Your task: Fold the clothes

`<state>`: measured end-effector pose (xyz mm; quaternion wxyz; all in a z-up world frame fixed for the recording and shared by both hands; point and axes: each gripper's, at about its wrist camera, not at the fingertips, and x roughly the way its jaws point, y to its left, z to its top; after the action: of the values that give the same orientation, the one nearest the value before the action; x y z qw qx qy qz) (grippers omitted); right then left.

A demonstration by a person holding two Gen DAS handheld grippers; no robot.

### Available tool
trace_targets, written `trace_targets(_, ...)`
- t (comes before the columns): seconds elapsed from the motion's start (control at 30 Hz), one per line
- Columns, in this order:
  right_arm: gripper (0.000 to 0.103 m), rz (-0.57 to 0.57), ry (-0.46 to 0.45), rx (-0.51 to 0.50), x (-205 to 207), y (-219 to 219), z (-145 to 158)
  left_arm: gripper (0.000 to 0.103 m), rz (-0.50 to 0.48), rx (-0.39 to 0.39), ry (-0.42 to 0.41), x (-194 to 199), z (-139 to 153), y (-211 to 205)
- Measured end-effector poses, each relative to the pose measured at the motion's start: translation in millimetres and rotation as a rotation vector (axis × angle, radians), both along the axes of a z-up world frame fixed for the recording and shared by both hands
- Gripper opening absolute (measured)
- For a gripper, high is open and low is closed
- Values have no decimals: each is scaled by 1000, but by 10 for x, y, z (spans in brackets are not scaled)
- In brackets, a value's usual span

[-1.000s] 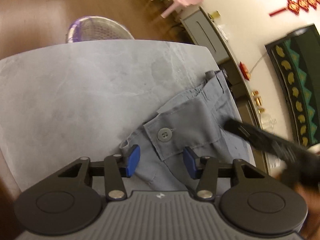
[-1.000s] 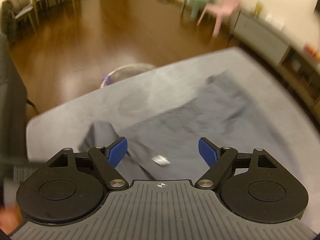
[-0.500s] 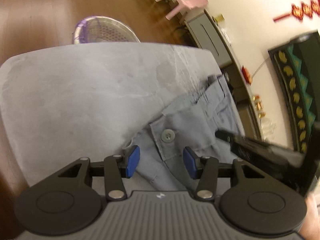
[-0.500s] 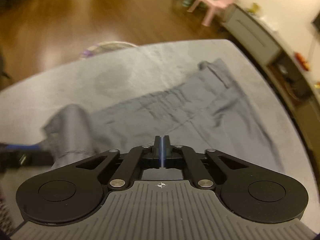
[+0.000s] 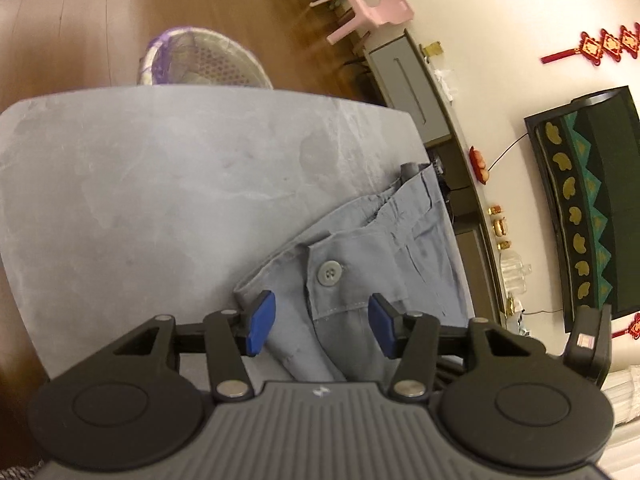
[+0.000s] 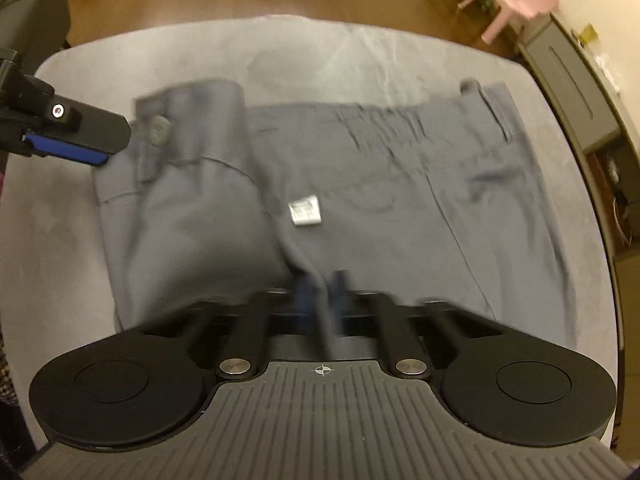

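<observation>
Grey shorts (image 6: 380, 200) lie spread on the grey table (image 6: 280, 52), with a white label (image 6: 305, 211) showing at the middle. My right gripper (image 6: 320, 290) is shut, and a ridge of the shorts' cloth is pinched between its blurred blue pads. My left gripper (image 5: 320, 326) hovers at the shorts' (image 5: 360, 248) waistband just short of the button (image 5: 329, 273). Its jaws stand half apart with cloth between them, and the pads do not press on it. The right wrist view shows one left finger (image 6: 80, 136) beside the button (image 6: 160, 130).
A mesh laundry basket (image 5: 200, 60) with a purple liner stands on the wooden floor beyond the table's far edge. A pink chair (image 5: 368, 12) and a long grey cabinet (image 5: 404, 80) line the wall. The shorts reach the table's right edge (image 6: 592, 216).
My right gripper went from wide open to shut and tipped down over the shorts, now gripping a fold of cloth. The left gripper has hardly moved.
</observation>
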<state>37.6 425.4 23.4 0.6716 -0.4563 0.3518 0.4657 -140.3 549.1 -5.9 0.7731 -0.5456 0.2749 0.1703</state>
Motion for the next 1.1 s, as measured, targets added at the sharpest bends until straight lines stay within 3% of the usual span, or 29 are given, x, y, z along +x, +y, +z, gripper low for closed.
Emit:
trace_targets(0.07,0,-6,-30,68,-24,-35,170,52,23,1,-5,-23,3,20)
trace_targets(0.2,0,-82,10,271,62,-301,717,53,29,12,-31,22,45,-4)
trace_targets(0.33,0,-221,6,446,232,-692,1096,54,-14,69,-49,165,147,-119)
trace_targets(0.47,0,-412,32,555,451,-1030,1073,55,-102,123,-25,417,172,-239)
trace_targets(0.6,0,-476,109,652,476,-1251,1023,56,-111,144,25,571,115,-262)
trace_targets(0.67,0,-476,83,659,417,-1276,1051,62,-81,123,19,533,86,-220)
trace_targets(0.77,0,-482,-35,644,354,-1283,1064,70,-53,103,22,495,19,-149)
trace_targets(0.93,0,-545,-81,655,448,-1257,935,70,-95,91,24,561,-73,-120)
trace_targets(0.97,4,-548,-70,660,452,-1255,892,69,-115,84,11,590,-86,-125)
trace_targets(1.03,24,-549,-62,681,338,-1323,860,63,-142,81,-7,632,-116,-125)
trace_targets(1.1,35,-527,-66,714,89,-1436,855,35,-163,97,-11,666,-137,-113)
